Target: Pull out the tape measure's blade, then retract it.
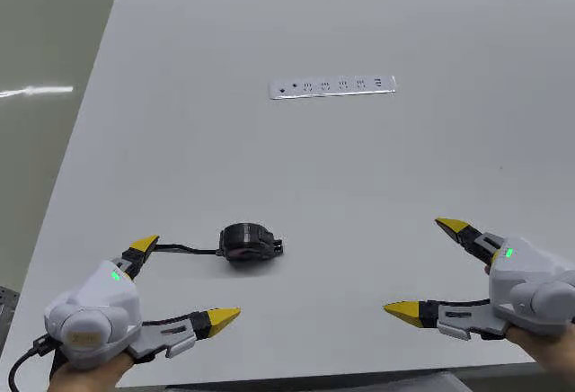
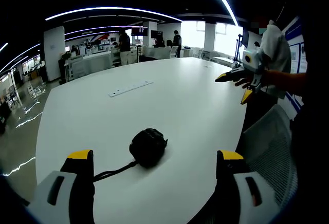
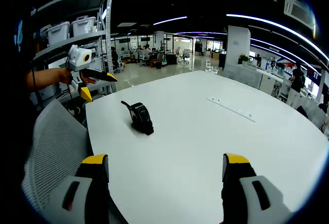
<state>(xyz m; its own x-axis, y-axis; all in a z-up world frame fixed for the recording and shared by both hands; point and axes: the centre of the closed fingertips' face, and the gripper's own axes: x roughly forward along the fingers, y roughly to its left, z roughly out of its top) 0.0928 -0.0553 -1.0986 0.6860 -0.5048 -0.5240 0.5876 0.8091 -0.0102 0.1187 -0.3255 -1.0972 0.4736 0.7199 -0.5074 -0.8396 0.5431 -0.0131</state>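
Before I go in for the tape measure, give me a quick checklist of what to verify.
1. Left gripper open: ok.
2. Right gripper open, holding nothing: ok.
3. Tape measure lying free on the table, nearer the left gripper: ok.
4. Tape measure wound in, nothing drawn out: ok.
5. Strap apart from the left fingers: cannot tell; it ends right beside one.
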